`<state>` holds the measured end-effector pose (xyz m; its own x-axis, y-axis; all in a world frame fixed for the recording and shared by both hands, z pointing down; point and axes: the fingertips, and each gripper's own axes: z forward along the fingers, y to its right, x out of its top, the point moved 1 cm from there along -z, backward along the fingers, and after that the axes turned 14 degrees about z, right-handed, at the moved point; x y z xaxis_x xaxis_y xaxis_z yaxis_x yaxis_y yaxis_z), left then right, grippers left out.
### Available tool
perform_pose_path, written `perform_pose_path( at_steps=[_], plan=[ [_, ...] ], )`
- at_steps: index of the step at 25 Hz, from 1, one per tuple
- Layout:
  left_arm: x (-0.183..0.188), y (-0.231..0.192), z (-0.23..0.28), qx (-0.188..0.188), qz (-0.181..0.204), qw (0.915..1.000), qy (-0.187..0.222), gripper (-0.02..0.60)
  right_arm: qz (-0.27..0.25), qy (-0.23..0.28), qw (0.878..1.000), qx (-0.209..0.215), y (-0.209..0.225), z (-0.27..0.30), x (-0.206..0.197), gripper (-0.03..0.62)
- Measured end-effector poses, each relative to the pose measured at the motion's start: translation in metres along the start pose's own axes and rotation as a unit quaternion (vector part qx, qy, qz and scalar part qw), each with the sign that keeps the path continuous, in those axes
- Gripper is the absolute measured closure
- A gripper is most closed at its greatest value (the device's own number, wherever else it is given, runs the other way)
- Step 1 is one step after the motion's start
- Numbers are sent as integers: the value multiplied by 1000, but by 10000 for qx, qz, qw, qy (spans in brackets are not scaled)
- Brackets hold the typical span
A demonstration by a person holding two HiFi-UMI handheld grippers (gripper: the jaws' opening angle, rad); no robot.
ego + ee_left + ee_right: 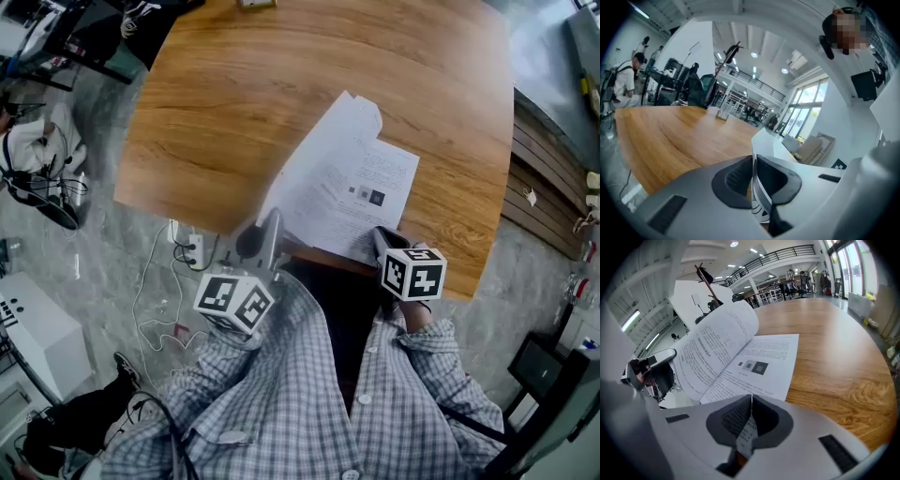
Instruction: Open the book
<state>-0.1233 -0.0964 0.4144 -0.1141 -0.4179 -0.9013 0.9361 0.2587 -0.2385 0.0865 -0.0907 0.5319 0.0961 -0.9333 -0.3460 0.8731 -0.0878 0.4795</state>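
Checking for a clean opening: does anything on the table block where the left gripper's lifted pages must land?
Nothing visible does. The left gripper is shut on the lifted pages of the book, and the wooden table on that side is bare. The right gripper pinches the opposite page at its edge.

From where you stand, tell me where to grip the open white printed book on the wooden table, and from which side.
Pinch the white book by its near page edges, from the near side of the wooden table. Lying mostly flat, it offers only thin edges. The right gripper is shut on the flat right page; the left gripper on the raised left leaves.
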Motion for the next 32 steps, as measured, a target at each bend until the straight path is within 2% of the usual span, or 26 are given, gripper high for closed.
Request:
perform_pose_path(
  at_steps=[3, 6, 8, 13, 18, 22, 25, 29, 32],
  plan=[
    [-14, -23, -7, 357, -557, 9978, -108, 549, -71, 6, 10000, -51, -1, 0, 2, 569],
    [-34, -47, -13, 706, -1304, 9887, -204, 549, -78, 40, 9999, -81, 0, 1, 3, 569],
    [-46, -60, -18, 817, -1646, 9826, -262, 549, -71, 32, 9999, -84, 0, 2, 2, 569],
    [-58, -80, -14, 596, -2045, 9760, -461, 549, 29, 95, 9999, -94, -3, 0, 5, 569],
    [-78, -97, -15, 522, -2628, 9599, -822, 515, 107, 175, 9997, -91, -3, 0, 4, 569],
    [-91, -115, -30, 900, -2639, 9547, -1038, 511, 146, 200, 9997, -79, 2, 0, 3, 569],
    [-94, -135, -46, 1208, -2616, 9518, -1049, 511, 223, 218, 9995, -79, 2, 0, 3, 569],
    [-84, -146, -51, 1348, -2363, 9577, -941, 514, 309, 295, 9990, -144, 1, 0, 4, 569],
    [-75, -134, -42, 1168, -1927, 9701, -900, 546, 321, 519, 9980, -153, -2, -4, 5, 569]
  ],
)
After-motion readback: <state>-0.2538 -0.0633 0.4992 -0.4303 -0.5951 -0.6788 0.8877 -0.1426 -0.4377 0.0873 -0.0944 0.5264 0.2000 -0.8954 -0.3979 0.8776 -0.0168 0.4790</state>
